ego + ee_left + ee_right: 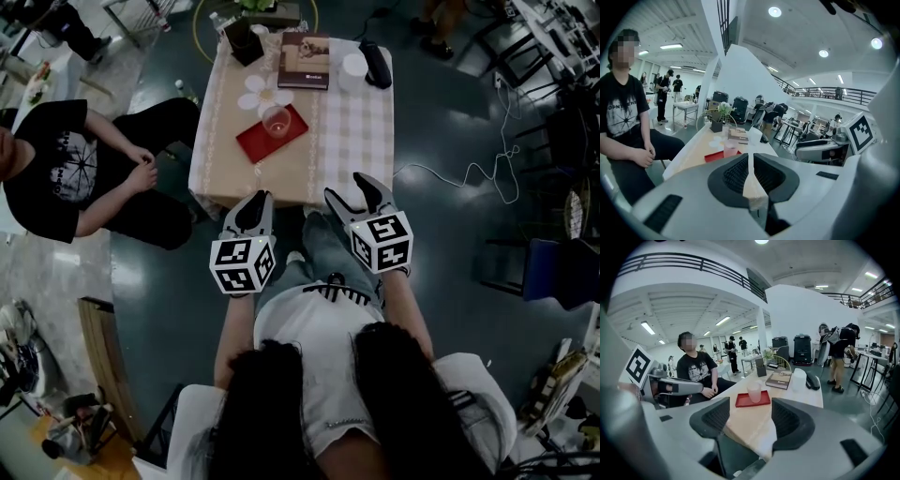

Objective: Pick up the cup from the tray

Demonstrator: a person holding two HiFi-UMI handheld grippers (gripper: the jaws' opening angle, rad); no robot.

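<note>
Jaws on the right gripper (751, 420) are standing well apart, and nothing is lying between the pads; only the near end of the table (757, 425) is showing through the gap. The left gripper (751, 174) is keeping its jaws together, with just a thin slit between them, and it is gripping nothing. In the head view both grippers are hovering side by side above the person's lap, short of the table's near edge and touching nothing on it.

Beyond them, the cup (277, 121) is standing upright on the red tray (251, 143), which is lying at an angle on the left half of the table, well apart from either gripper. The cup is looking pale and translucent; whether it is holding anything I cannot tell. A flower-shaped mat (263, 94) is lying just beyond the tray, and a book (305, 61), a white cylinder (353, 71) and a dark object (375, 64) are sitting at the far end, none of them crowding the cup. A seated person (66, 173) is resting beside the table on the left.

As for progress, the task is looking barely begun: the cup is not yet touched or lifted. The right gripper seems to be the one getting ready, since its open jaws are framing the cup in its own view. What is remaining is, by my reading, everything that counts: reaching across the table, bringing the pads round the cup's sides, closing on it and raising it clear of the tray without dragging the tray along.
</note>
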